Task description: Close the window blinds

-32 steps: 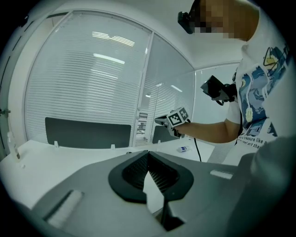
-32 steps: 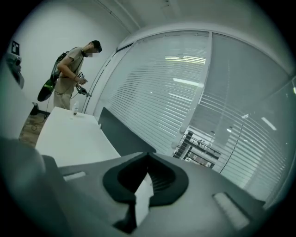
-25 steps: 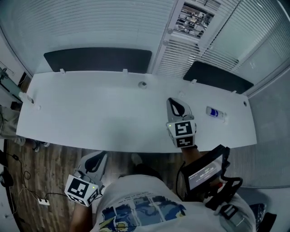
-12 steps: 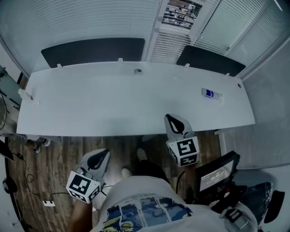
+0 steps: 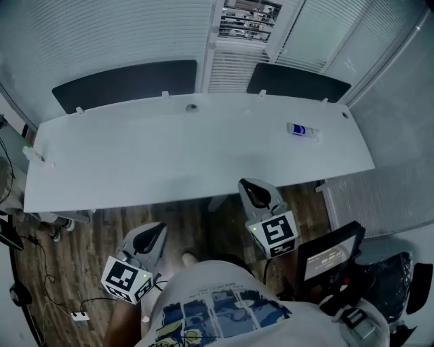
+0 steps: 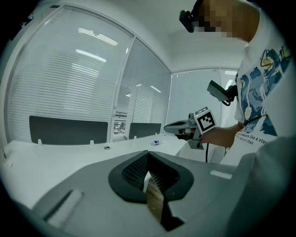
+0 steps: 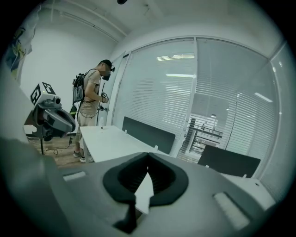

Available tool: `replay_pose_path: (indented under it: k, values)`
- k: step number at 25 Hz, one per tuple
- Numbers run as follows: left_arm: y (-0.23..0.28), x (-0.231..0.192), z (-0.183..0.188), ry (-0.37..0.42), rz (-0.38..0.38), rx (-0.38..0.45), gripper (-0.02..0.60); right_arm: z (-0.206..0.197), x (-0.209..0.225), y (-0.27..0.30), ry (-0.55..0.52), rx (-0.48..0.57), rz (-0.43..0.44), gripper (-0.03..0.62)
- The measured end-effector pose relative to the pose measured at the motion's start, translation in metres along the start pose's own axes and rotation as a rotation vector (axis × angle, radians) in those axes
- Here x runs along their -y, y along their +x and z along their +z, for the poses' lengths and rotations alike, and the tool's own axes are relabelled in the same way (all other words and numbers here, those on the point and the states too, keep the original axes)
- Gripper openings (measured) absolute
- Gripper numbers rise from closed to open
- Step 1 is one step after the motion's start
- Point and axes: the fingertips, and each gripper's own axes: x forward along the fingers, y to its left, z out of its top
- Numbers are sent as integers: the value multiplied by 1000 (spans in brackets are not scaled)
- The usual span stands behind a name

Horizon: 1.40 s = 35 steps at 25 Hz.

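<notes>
- The left tool (image 5: 149, 237) and right tool (image 5: 252, 192) are both clenched and empty, held over the floor (image 5: 81, 251) just short of the tabletop (image 5: 169, 156).
- The window blinds (image 5: 102, 34) hang beyond the tabletop's far edge, well apart from both.

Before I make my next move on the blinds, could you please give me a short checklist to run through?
1. Left gripper shut and empty: ok.
2. Right gripper shut and empty: ok.
3. Narrow middle blind fully closed: not ok; shelving shows through its upper part.
4. Grippers within reach of that blind: not ok; both hang over the floor, the white desk between.
5. Cord or wand located: cannot tell.
6. Small bottle out of the way: ok; it lies far right on the desk.
</notes>
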Motion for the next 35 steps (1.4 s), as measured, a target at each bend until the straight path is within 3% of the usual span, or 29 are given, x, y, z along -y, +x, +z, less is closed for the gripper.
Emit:
replay_pose_path:
  k: [14,35]
  values:
    - [13,40,0,-1,-29,-10,3,10,-17,-41,50,73,81,3]
    - [19,120,-2,29,-74,-54,3,-15,-12,-112,59,79,96,2]
